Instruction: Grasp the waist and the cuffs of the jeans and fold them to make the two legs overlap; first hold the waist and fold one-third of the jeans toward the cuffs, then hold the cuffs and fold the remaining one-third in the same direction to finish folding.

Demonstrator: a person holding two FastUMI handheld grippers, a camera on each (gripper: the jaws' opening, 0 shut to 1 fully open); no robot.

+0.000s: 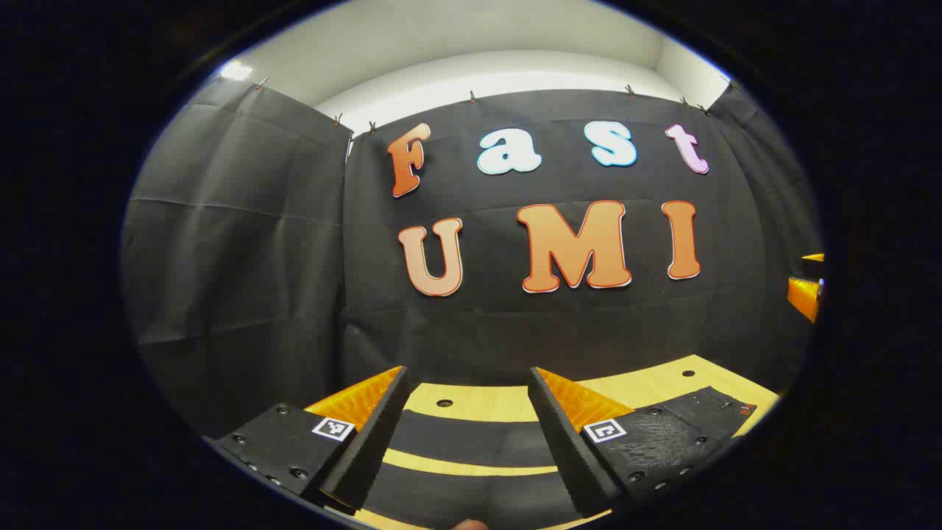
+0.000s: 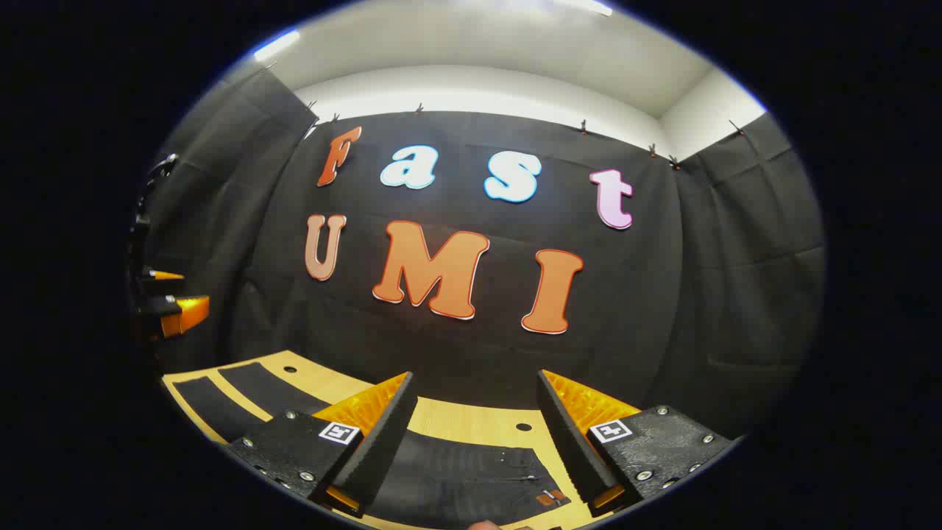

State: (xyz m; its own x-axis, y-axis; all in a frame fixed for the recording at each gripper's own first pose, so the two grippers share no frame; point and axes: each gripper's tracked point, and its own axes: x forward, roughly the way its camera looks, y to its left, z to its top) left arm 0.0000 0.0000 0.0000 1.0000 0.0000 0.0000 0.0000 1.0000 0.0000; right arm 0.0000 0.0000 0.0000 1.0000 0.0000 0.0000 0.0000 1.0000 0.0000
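The jeans (image 2: 471, 478) were seen lying flat on the table (image 2: 471, 423), spread out and unfolded. In the right gripper view the waist end, with its small tab and rivets, lay toward the table's near edge, just below and between the fingers. In the left gripper view two dark strips, taken to be the legs (image 1: 471, 442), lay side by side across the near part of the table, with a bare strip of wood between them. A patch of darker cloth, probably the waist, was seen toward the right edge in that view.

The left gripper (image 1: 467, 434) was held above the legs with its jaws spread wide and nothing between them. The right gripper (image 2: 475, 442) hovered over the waist end, likewise wide apart and empty. Neither was seen touching the cloth. Each gripper was also glimpsed at the far side of the other's view.

No step of the task was judged to have been done: the legs had not been laid over one another, and neither third had been folded. All of it was judged to remain: overlapping the legs, then folding the waist toward the cuffs, then the cuff fold. The cuffs themselves could not be made out.
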